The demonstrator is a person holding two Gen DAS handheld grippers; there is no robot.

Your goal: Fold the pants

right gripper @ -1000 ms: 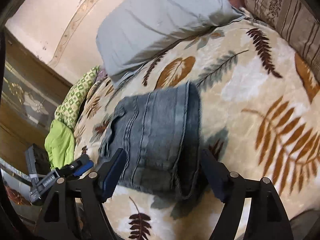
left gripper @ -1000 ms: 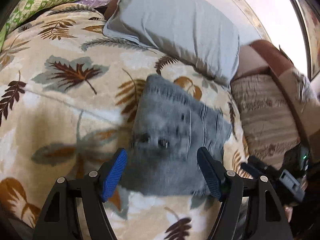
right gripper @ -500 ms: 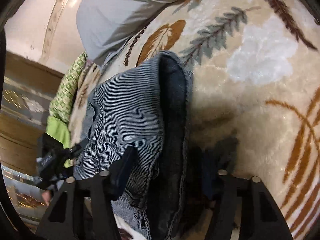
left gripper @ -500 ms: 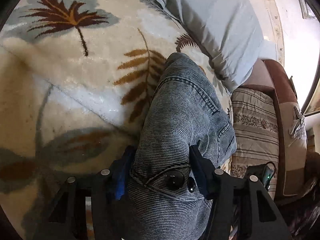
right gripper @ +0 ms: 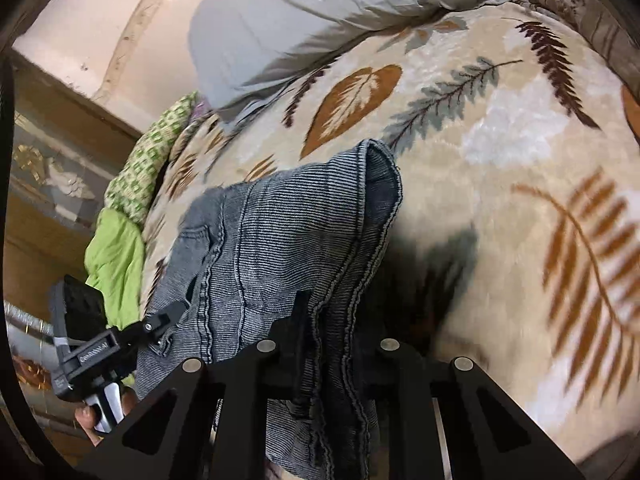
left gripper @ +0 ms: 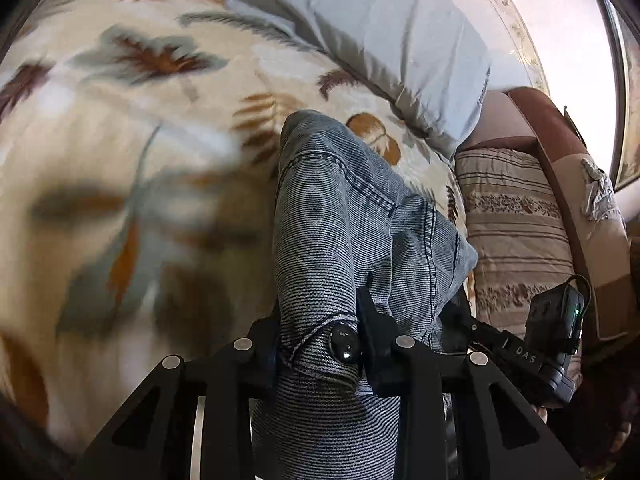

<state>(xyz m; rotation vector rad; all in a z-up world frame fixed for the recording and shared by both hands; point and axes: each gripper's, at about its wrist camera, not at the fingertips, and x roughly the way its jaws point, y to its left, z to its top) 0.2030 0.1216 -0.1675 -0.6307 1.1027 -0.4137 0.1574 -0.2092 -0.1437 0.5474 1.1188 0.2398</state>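
Observation:
The folded grey-blue denim pants (left gripper: 340, 216) lie on a leaf-patterned blanket (left gripper: 120, 140). My left gripper (left gripper: 320, 332) is shut on the near edge of the pants at the waistband, beside a metal button (left gripper: 343, 345). My right gripper (right gripper: 336, 344) is shut on the other near edge of the pants (right gripper: 280, 240), where the hems bunch between its jaws. The pants are lifted off the blanket at the near side and hang between the two grippers. The right gripper shows in the left wrist view (left gripper: 520, 356); the left one shows in the right wrist view (right gripper: 96, 352).
A grey pillow (left gripper: 392, 40) lies at the head of the bed, also in the right wrist view (right gripper: 320, 12). A striped cushion (left gripper: 516, 232) sits on the right. Green cloths (right gripper: 132, 200) lie at the bed's left edge, by a wooden cabinet (right gripper: 44, 152).
Both grippers came down onto the near edge of the pants and closed on it. They have since raised the near edge off the blanket.

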